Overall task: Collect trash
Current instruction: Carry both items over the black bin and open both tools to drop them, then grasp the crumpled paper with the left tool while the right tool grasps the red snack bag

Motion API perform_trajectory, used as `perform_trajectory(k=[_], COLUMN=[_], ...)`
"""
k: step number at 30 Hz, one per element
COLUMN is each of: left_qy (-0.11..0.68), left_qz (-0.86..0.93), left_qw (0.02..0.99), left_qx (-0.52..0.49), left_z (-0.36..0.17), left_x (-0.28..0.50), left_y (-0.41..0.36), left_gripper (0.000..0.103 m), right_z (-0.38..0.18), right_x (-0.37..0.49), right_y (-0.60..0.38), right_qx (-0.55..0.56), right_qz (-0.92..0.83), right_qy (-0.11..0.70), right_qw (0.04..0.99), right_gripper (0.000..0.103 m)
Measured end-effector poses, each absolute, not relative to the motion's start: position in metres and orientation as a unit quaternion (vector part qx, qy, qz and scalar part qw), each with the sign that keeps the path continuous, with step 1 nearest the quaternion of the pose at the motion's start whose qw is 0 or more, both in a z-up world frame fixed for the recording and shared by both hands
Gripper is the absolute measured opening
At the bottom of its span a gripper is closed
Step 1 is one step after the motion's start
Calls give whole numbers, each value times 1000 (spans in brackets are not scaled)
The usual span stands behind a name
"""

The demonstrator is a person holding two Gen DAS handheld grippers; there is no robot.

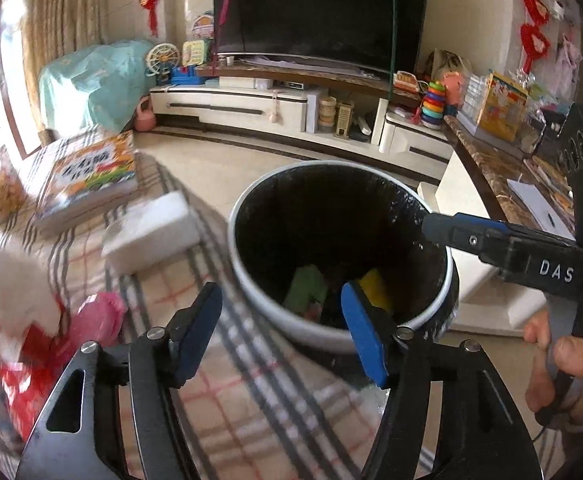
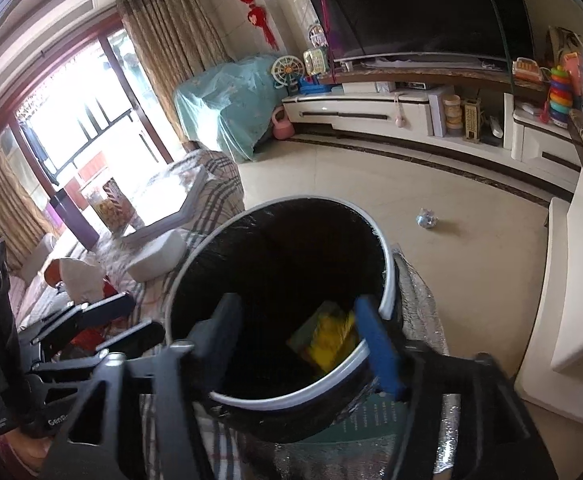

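With both your left gripper (image 1: 281,330) and right gripper (image 2: 303,344) spread empty over the bin (image 1: 251,280), pinch the light, crushable pink wrapper (image 1: 95,316) at lower left by its bunched middle.

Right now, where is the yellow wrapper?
The yellow wrapper lies at the bottom of the black-lined bin, beside a green packet, just beyond the open right gripper.

Daylit from the window (image 2: 71,128), blown out to white glare in the right wrist view. Strong fisheye bending with dark vignette at corners. Motion-blurred on the checked tablecloth (image 1: 227,392); near-black inside the trash bin (image 1: 331,232).
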State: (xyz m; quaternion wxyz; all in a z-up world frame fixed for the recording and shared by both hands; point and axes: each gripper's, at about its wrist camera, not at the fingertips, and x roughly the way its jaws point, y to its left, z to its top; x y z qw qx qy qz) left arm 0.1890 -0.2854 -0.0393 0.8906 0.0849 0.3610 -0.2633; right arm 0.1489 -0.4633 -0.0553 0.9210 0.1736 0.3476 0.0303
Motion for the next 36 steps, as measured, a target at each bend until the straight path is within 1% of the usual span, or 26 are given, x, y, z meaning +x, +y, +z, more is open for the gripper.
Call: perform_trajectory(k=[2,4,6,9,11,25,36], left_qy=[359,355,355,357,359,366,368], left_qz=[-259,-256,-252,-246,-241,-178,-123], left_qw=[894,896,898,900,901,913,921], left_qx=[76,68,56,45,37,2,-10], left_z=[-40,-40,-40,-43,-45,-55,-62], left_x=[178,170,161,149,143,113,103], left_y=[-272,-260,-246,-225,-208,-114,-55], left_gripper=[65,67,68,68,68,68,68], right_z=[-53,-52,-49,-47,-47,-56,-66], right_x=[147,141,136,127,123,107,111], right_y=[-458,-451,-442,-428,-417,-354,-294], right_qx=[173,173,175,179,183,188,154], right_qz=[33,36,41,54,64,115,163], right_qy=[344,337,328,318,316,329,346], right_qw=[922,925,927,930,929,918,911], right_gripper=[72,76,85,91,93,94,94])
